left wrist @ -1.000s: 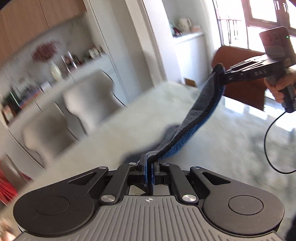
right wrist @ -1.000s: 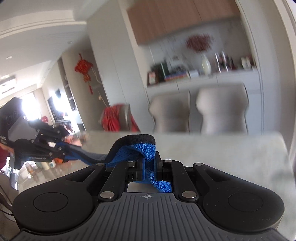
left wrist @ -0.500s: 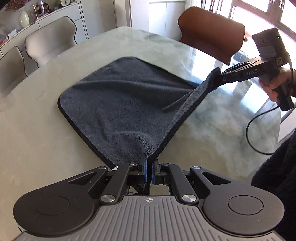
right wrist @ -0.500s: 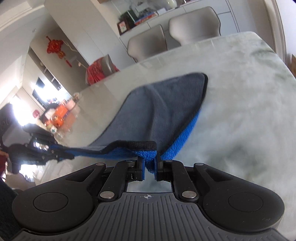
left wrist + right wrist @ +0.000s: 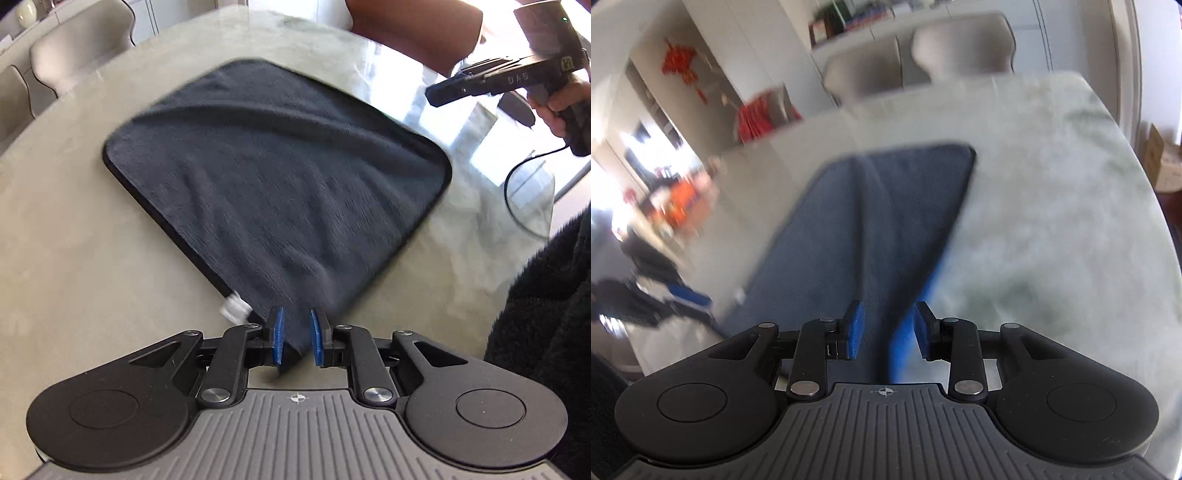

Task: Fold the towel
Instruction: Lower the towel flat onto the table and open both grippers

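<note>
The left gripper [image 5: 296,340] has just been opening: its blue pads [image 5: 277,338] stand a little apart, and the near corner of the towel [image 5: 273,177] lies loose between them, no longer pinched. The right gripper [image 5: 888,330], at the upper right of the left view, has also just been opening, and its jaws are spread; in its own blurred view the cloth's blue underside runs between the pads, apparently untouched.

Outward from there, the towel lies spread on the pale stone table [image 5: 85,258], dark grey side up, filling the middle of the frame, with soft ridges and a small white tag [image 5: 233,309] at its near edge.

So I'd say it has only been laid out flat. No fold shows yet; every fold is left to do.
</note>
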The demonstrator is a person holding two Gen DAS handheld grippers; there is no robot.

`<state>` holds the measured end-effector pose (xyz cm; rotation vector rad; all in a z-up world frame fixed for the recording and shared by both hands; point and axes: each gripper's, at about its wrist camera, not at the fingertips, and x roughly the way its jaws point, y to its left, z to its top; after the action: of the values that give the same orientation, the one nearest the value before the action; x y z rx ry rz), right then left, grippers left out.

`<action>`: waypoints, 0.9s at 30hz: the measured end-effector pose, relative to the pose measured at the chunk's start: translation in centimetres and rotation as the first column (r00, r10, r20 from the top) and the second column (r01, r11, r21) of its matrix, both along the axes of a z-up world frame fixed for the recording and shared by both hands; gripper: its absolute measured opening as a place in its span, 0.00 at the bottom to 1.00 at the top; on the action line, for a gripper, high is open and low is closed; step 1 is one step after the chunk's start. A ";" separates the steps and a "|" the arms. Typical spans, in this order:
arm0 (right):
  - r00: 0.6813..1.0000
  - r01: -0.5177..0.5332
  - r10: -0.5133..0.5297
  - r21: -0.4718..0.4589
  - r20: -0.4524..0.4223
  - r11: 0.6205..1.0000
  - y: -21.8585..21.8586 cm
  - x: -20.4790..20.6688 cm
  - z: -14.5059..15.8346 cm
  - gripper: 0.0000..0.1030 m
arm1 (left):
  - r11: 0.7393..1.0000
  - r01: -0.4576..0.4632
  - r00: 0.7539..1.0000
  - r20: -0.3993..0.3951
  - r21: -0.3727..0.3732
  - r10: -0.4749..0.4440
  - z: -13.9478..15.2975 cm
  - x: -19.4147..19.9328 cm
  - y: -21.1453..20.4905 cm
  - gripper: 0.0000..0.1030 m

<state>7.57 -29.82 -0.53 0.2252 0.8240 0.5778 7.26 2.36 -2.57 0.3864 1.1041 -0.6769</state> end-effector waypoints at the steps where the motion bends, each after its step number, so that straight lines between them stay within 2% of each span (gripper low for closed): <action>1: 1.000 -0.013 0.013 0.032 0.010 0.999 0.5 0.3 0.2 0.35 | 0.999 -0.024 1.000 0.017 -0.032 0.024 0.3 0.7 0.0 0.21; 3: 0.999 -0.030 0.030 0.042 0.019 0.999 2.3 1.4 -0.6 0.37 | 0.993 -0.072 0.996 0.051 -0.091 0.077 0.7 2.0 -0.2 0.36; 5: 0.999 -0.027 0.028 0.035 -0.034 0.999 3.3 2.8 -2.4 0.37 | 0.983 -0.114 0.991 0.052 -0.145 0.123 -0.2 3.1 -0.9 0.40; 7: 0.994 0.011 -0.005 0.055 -0.111 0.998 3.5 3.9 -4.1 0.37 | 0.971 -0.156 0.987 0.007 -0.180 0.159 -2.0 4.3 -1.7 0.40; 10: 0.984 0.055 -0.041 0.076 -0.173 0.996 2.6 4.6 -5.9 0.37 | 0.964 -0.195 0.981 -0.051 -0.179 0.189 -4.3 4.8 -2.3 0.40; 14: 0.965 0.115 -0.082 0.122 -0.251 0.986 0.6 4.8 -7.4 0.38 | 0.962 -0.208 0.977 -0.095 -0.176 0.193 -5.6 4.0 -2.4 0.40; 18: 0.965 0.137 -0.106 0.113 -0.241 0.984 -0.3 4.6 -7.6 0.36 | 0.949 -0.273 0.957 -0.141 -0.157 0.252 -5.9 3.8 -1.4 0.39; 19: 0.966 0.137 -0.109 0.106 -0.234 0.985 -0.4 4.7 -7.7 0.36 | 0.948 -0.280 0.955 -0.142 -0.149 0.260 -5.9 3.6 -1.2 0.38; 21: 0.967 0.142 -0.123 0.072 -0.224 0.987 -0.6 4.8 -7.6 0.34 | 0.949 -0.291 0.952 -0.134 -0.122 0.275 -5.9 3.1 -0.8 0.28; 25: 0.964 0.147 -0.138 0.023 -0.226 0.989 -0.6 5.1 -7.1 0.32 | 0.944 -0.319 0.943 -0.127 -0.087 0.307 -5.8 2.5 -0.1 0.25; 26: 0.966 0.146 -0.142 0.005 -0.217 0.989 -0.1 5.3 -6.7 0.35 | 0.942 -0.326 0.941 -0.130 -0.085 0.314 -5.7 2.5 0.0 0.25; 27: 0.968 0.147 -0.146 -0.013 -0.204 0.989 0.4 5.5 -6.3 0.42 | 0.941 -0.328 0.940 -0.124 -0.081 0.317 -5.6 2.5 0.0 0.25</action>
<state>13.11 -29.47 -6.85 0.3491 0.9965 0.4210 9.80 2.38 -8.20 0.0770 1.1989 -0.4625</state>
